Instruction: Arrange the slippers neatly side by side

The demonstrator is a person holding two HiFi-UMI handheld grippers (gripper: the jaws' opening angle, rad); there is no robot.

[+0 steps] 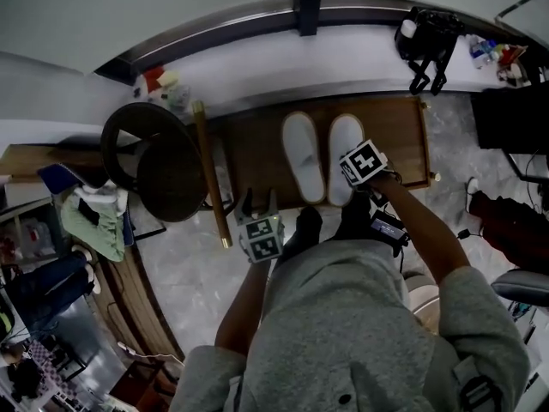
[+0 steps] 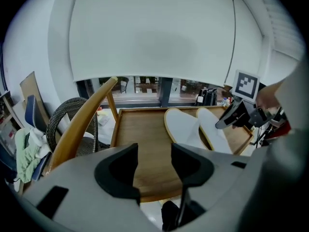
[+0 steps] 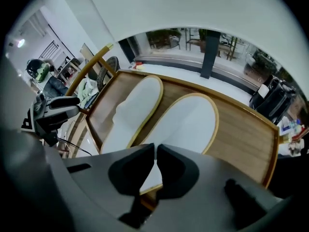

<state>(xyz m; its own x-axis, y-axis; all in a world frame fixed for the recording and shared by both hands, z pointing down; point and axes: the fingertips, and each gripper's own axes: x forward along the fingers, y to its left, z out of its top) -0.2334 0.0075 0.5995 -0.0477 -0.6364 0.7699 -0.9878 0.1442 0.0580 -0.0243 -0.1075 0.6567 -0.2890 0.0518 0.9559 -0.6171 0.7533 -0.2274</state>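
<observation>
**A:** Where are the slippers?

**B:** Both are on the wooden tray [image 1: 249, 157], at twelve o'clock from the person. The left-hand slipper [image 1: 304, 157] and the right-hand slipper [image 1: 344, 151] lie just beside each other, soles down. Their toes point to twelve and their heels to six. They are white, with a tan edge around each sole, which shows best in the right gripper view.

**A:** And the tray itself?

**B:** It is shallow and rectangular with a low raised rim, and the pair sits in its right half. The left half is bare wood.

**A:** What about the right gripper?

**B:** The right gripper [image 3: 155, 149] is at the six o'clock end of the right-hand slipper, over its heel. Its jaws are drawn almost together, with only a sliver of a gap between them. White slipper shows beyond that gap, but I can't tell whether the jaws are pinching any of it.

**A:** And the left?

**B:** The left gripper [image 2: 154, 151] is off the tray, at about seven o'clock from the slippers and above the pale floor. Its jaws are well apart and hold nothing; only tray wood shows between them.

**A:** Anything else around?

**B:** A dark wicker chair [image 1: 159, 157] stands at nine o'clock from the tray. A light wooden rail [image 1: 211, 174] runs between the two.
</observation>
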